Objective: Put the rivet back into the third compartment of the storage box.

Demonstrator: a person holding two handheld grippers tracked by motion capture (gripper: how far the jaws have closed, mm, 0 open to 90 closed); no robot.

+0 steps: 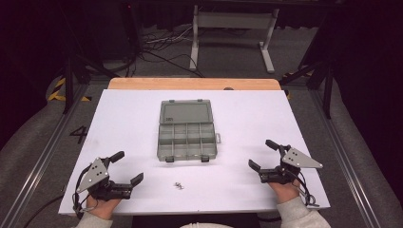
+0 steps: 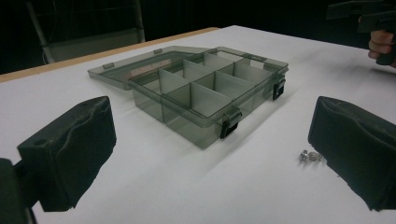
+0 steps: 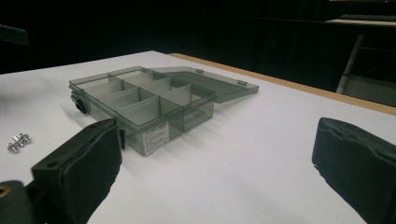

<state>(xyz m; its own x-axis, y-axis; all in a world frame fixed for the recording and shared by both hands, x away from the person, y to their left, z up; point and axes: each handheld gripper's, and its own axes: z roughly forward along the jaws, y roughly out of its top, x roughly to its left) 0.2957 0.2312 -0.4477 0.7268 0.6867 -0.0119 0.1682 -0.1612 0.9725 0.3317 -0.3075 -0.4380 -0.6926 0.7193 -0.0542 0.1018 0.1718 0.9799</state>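
With both my left gripper [image 1: 127, 167] and right gripper [image 1: 263, 154] gaping empty, I should bring the left low over the screws [image 1: 179, 185] lying just before the open box [image 1: 187, 136] and pinch squarely.

One transparent grey compartment box [image 1: 187, 136] is lying open on one white table [image 1: 133, 118], its single lid [image 1: 185, 112] folded flat behind it and two black latches [image 2: 230, 123] showing on its front edge. Inside, eight compartments are showing, arranged as two rows of four. In front of the box a small cluster of metal screws [image 1: 178, 185] is lying, probably two or three, though the pieces are too small to count surely; two grippers, the left gripper [image 1: 127, 167] and the right gripper [image 1: 261, 154], are flanking the scene.
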